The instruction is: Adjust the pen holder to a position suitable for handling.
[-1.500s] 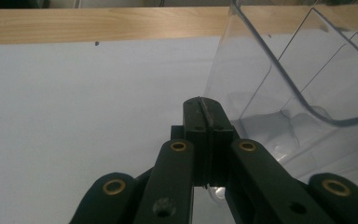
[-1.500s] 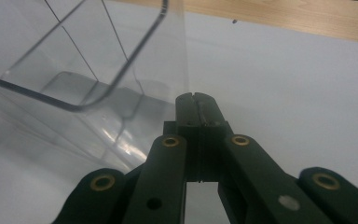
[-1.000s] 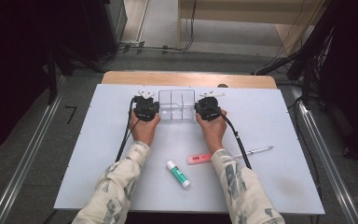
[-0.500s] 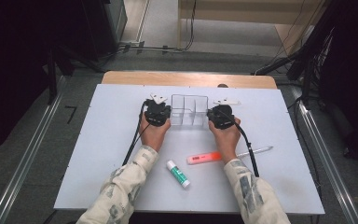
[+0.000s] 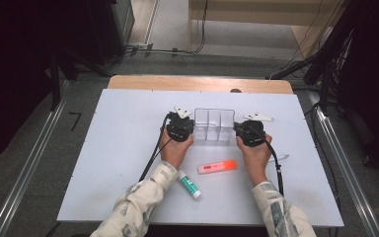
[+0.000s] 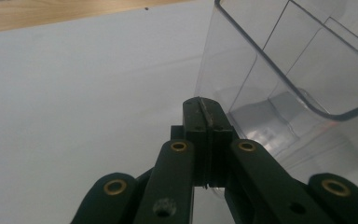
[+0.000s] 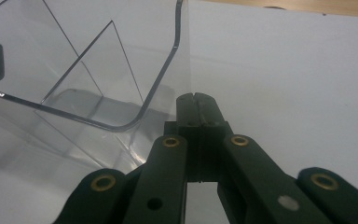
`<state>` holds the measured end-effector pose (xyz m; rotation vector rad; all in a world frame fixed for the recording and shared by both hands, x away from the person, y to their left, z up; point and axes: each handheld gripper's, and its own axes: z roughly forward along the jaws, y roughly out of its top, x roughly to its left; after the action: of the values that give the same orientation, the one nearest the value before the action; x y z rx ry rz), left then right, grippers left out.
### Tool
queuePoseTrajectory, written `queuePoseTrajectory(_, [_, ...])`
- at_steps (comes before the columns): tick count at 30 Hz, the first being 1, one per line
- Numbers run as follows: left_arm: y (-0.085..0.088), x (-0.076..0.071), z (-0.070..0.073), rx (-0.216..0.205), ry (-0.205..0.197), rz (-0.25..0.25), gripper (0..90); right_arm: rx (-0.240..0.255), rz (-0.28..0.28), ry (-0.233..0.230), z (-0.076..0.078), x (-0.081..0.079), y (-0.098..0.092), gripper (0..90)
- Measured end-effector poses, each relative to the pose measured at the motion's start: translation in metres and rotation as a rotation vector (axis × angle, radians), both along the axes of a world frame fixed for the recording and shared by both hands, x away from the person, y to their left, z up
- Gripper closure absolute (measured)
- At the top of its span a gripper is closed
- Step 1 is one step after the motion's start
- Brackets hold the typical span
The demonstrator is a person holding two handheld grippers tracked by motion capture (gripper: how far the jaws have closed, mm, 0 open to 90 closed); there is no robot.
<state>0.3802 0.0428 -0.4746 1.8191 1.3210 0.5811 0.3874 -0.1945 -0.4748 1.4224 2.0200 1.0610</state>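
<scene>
White table (image 5: 103, 163), wooden strip along far edge. Clear divided organizer (image 5: 213, 125) near the middle, toward the far side, flanked by both grippers. Left gripper (image 5: 179, 129) against its left end, jaws pressed together, tips at the wall. Right gripper (image 5: 249, 133) against its right end, jaws likewise closed, nothing between. Orange highlighter (image 5: 217, 166) nearer the person, between the hands. Glue stick (image 5: 189, 184) just beside the left sleeve.
</scene>
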Motion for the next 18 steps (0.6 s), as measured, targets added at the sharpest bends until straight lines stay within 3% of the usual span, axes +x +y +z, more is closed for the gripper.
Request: queuePoseTrajectory(18, [-0.0094, 0.0024, -0.0004, -0.015, 0.003, -0.003, 90.0, 0.005, -0.019, -0.008, 0.0017, -0.0001, -0.0113, 88.6])
